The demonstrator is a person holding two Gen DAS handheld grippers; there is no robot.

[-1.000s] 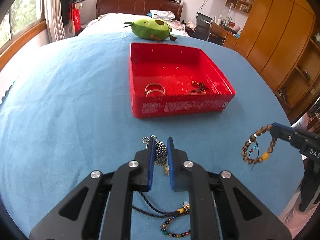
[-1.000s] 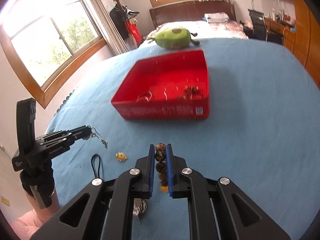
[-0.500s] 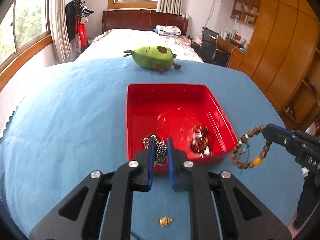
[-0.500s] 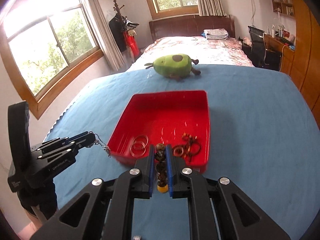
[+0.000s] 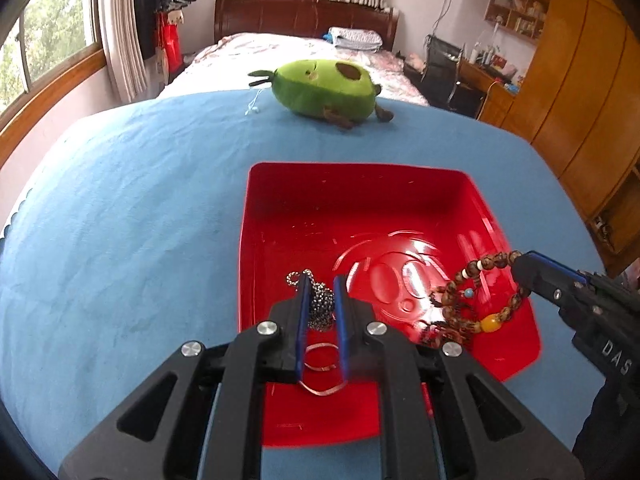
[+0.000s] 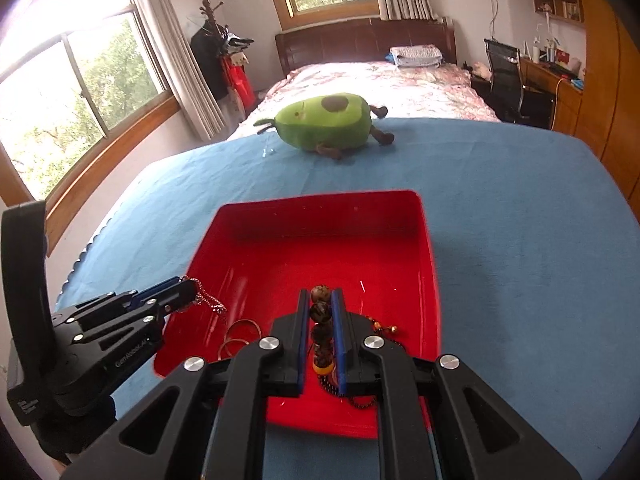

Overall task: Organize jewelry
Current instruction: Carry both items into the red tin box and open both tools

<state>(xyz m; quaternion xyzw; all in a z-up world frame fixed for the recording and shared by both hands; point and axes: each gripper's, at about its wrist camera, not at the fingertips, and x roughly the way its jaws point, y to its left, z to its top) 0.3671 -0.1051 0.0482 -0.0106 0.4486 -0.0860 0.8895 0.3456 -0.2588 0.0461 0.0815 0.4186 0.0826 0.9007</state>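
Two limp strands held over shallow red plastic tray (image 5: 400,200), centre frame.

Left gripper (image 5: 320,300), lower centre, fingers clamped on fine silver ball chain (image 5: 320,306): light, slack, likely slippery; pinch a bunched loop. Right gripper (image 6: 320,320) pinches brown wooden bead bracelet (image 6: 320,312): hard beads, flexible cord; grip across one bead. Beyond, upper centre: green avocado plush toy (image 5: 320,88).

Bright daylight from the windows (image 6: 76,92), overexposed at left. Fisheye bends edges, corners vignette black. Glare and slight motion blur on the red tray (image 5: 404,240) floor.
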